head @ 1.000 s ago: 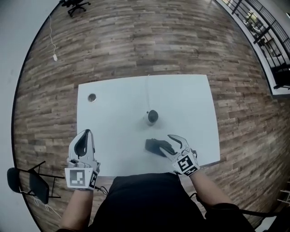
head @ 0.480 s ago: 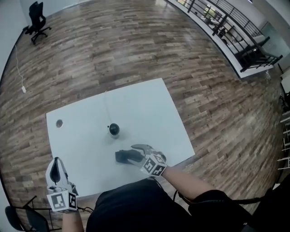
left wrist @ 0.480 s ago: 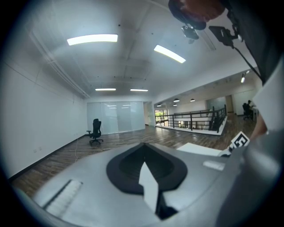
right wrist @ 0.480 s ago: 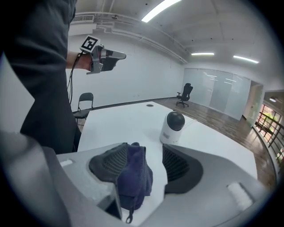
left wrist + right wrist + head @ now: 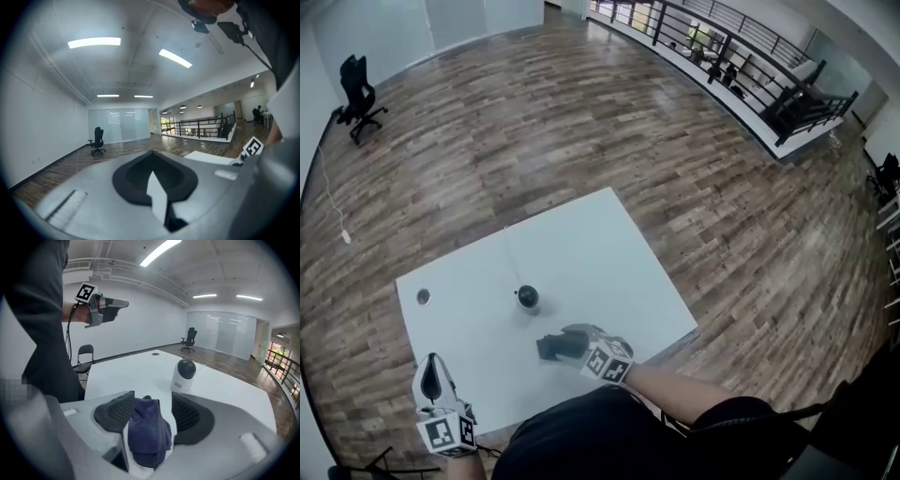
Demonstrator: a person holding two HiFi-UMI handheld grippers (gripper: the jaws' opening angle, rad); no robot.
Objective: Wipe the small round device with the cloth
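Nearest, at my 7 o'clock, I read the left gripper pressed together and empty; the right gripper pinches the dark blue cloth over the white table, with the small round device standing apart at its 1 o'clock.

Person is wearing a black short-sleeved top. Light grey plastic left gripper and matching right gripper are each carrying a white cube with black square markers. Black ribbed pads are lining the jaws. A thin black cable is hanging below the left gripper's cube.
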